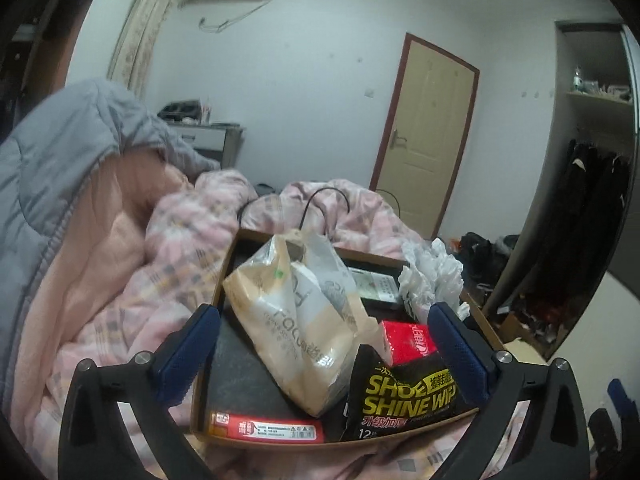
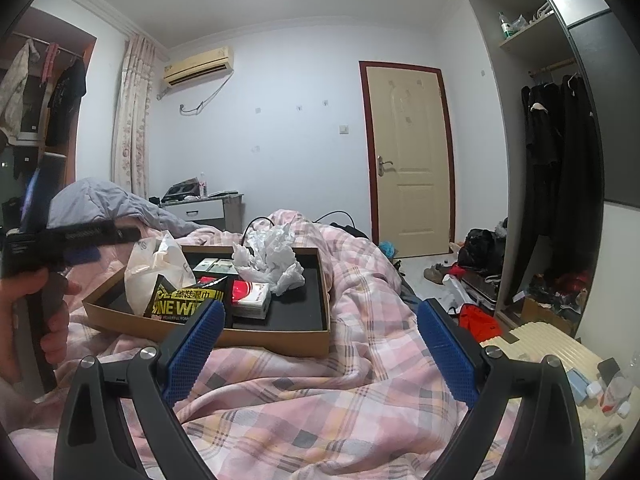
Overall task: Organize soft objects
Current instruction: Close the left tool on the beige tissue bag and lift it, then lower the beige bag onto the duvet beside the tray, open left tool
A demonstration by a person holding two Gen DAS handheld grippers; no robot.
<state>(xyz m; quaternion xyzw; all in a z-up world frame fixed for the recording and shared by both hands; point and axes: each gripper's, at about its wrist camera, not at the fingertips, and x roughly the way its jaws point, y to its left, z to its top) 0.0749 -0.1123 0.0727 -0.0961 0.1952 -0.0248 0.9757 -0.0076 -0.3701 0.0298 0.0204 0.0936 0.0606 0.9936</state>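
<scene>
Reading "SHOE SHINE", the black wipes pack [image 1: 404,396] lies between the spread left hand-held gripper [image 1: 328,344]; right hand-held gripper [image 2: 316,344] likewise spread.

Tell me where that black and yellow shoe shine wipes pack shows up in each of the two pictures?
Left wrist view: the shoe shine wipes pack sits low and right of centre, in the near right corner of the cardboard tray.
Right wrist view: the pack is left of centre, at the tray's near edge.
Shared landmark: the crumpled white plastic bag, beyond the pack in both views.
</scene>
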